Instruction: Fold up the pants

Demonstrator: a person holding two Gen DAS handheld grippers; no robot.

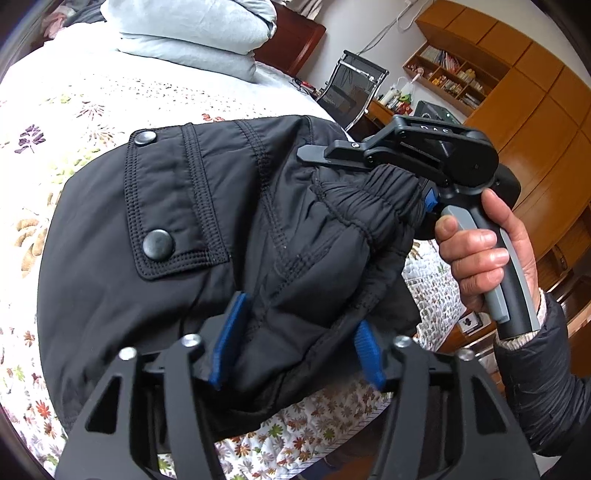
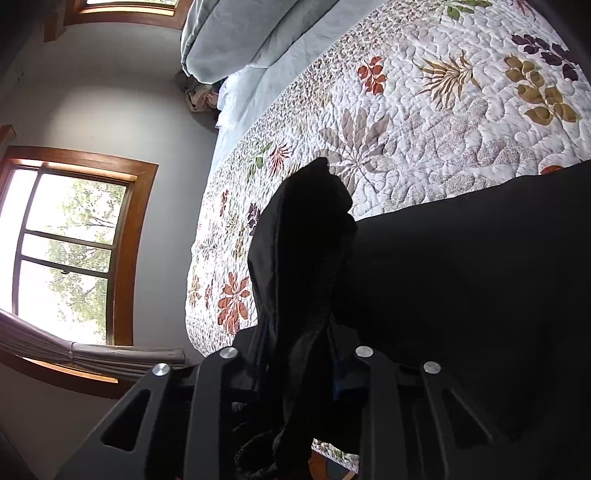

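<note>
Black padded pants (image 1: 166, 236) with a snap-button pocket flap are held up over a floral quilted bed (image 1: 55, 122). My left gripper (image 1: 299, 343), with blue pads, is shut on a thick fold of the pants near the waist. My right gripper (image 1: 417, 177), seen in the left wrist view held by a hand, is shut on the elastic waistband (image 1: 373, 199). In the right wrist view the black fabric (image 2: 303, 258) bunches between that gripper's fingers and spreads to the right (image 2: 480, 277).
A folded light-blue duvet (image 1: 192, 33) lies at the head of the bed. A black chair (image 1: 354, 85), a desk and wooden cabinets (image 1: 524, 74) stand beyond the bed. The right wrist view shows a window (image 2: 70, 251) and a grey wall.
</note>
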